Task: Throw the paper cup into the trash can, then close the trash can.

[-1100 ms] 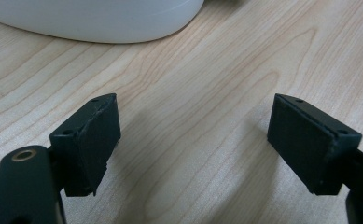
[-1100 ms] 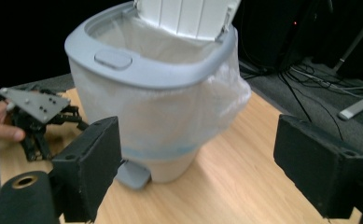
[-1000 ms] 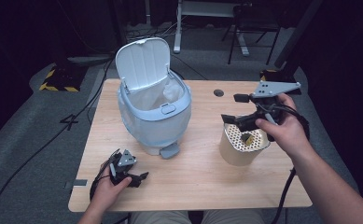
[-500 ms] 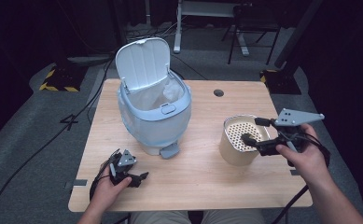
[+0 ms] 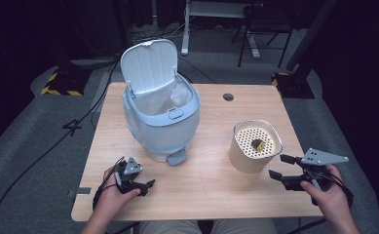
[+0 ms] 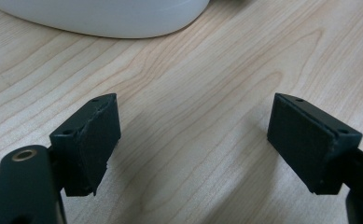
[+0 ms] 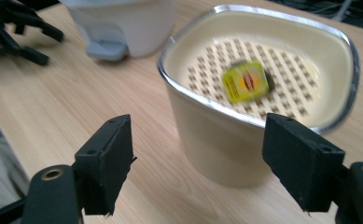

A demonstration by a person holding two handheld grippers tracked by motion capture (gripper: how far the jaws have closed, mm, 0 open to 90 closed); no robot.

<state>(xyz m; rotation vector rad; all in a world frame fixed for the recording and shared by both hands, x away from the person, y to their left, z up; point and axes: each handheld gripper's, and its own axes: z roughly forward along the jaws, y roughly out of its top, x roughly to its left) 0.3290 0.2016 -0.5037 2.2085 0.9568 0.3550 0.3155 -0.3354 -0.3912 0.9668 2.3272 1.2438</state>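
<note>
While the right gripper hangs beside the cream container, jaws parted, just narrowing and empty, its yellow packet lies inside; a careless reach could tip it.

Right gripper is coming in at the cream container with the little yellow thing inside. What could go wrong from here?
The right gripper stands open beside the cream container, aimed at its wall; a push could slide or tip it. The yellow packet lies loose on the perforated insert and could fall out if the container tilts. The bin with its lid up stands close, so a shoved container might knock its pedal.
</note>
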